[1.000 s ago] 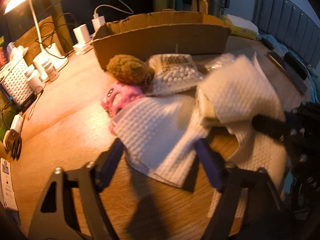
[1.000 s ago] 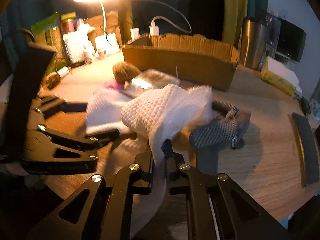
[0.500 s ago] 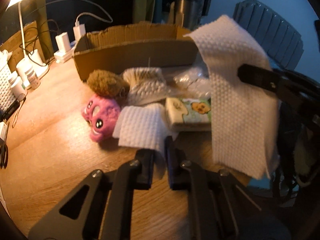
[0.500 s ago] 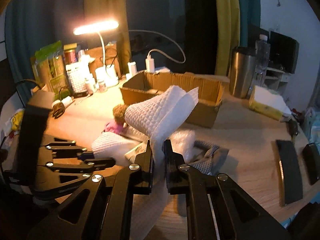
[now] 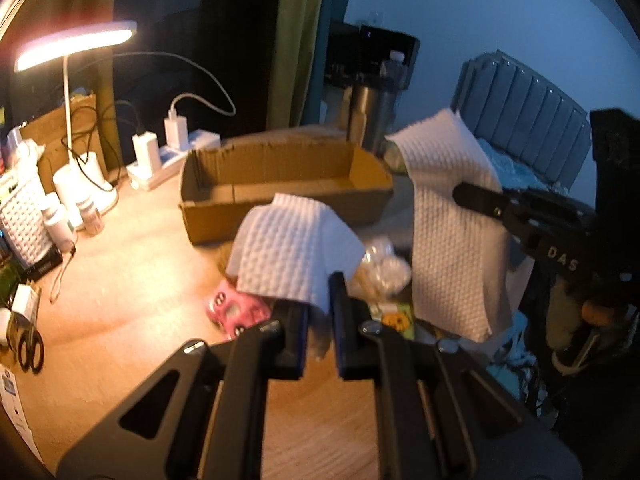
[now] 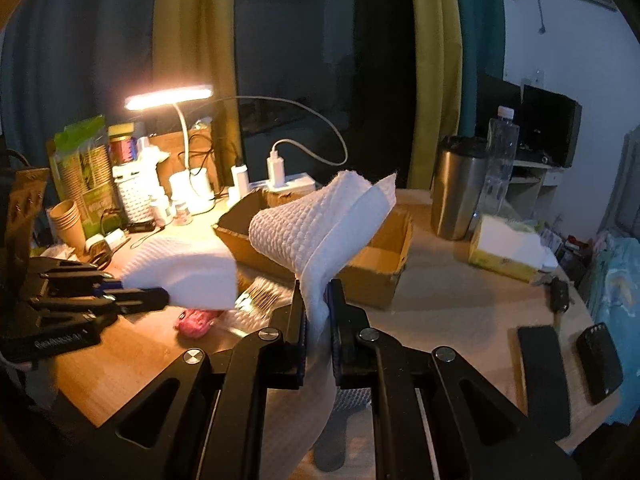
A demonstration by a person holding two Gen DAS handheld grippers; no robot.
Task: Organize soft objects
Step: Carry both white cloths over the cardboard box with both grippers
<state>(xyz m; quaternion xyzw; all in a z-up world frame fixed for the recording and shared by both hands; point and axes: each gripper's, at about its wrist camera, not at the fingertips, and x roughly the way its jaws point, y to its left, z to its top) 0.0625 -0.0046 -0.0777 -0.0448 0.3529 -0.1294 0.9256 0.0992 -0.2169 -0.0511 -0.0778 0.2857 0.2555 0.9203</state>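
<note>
Nearest in the left wrist view, the left claw [image 5: 319,312] is nearly closed, its 2 fingers pinching the lower edge of a white cloth [image 5: 294,258] that rises in a hump above them. In the right wrist view the right claw [image 6: 317,312] is likewise nearly closed, with another stretch of waffle-textured white cloth clamped between its fingers and flaring upward. The pictures do not settle whether this is 1 cloth held at 2 places or 2 separate pieces. Both ends are lifted clear of the worktop [image 5: 132,280].

Under the raised cloth lie the other soft things: a pink toy [image 5: 236,312] on the worktop, a clear bag [image 5: 380,270] of small pale items just behind it, and a flat printed pack [image 5: 394,320] partly hidden by the left claw.

Farther back stands an open box [image 5: 280,184], its inside empty as far as can be seen.

The step in hand looks like carrying the cloth toward the box. The next move likely calls for both claws to travel together over the box rim, lower, then open, keeping the hanging cloth from dragging the bag or toy.

Beyond the box are a lamp [image 5: 76,42], chargers [image 5: 176,130] and a steel flask [image 6: 456,186].
</note>
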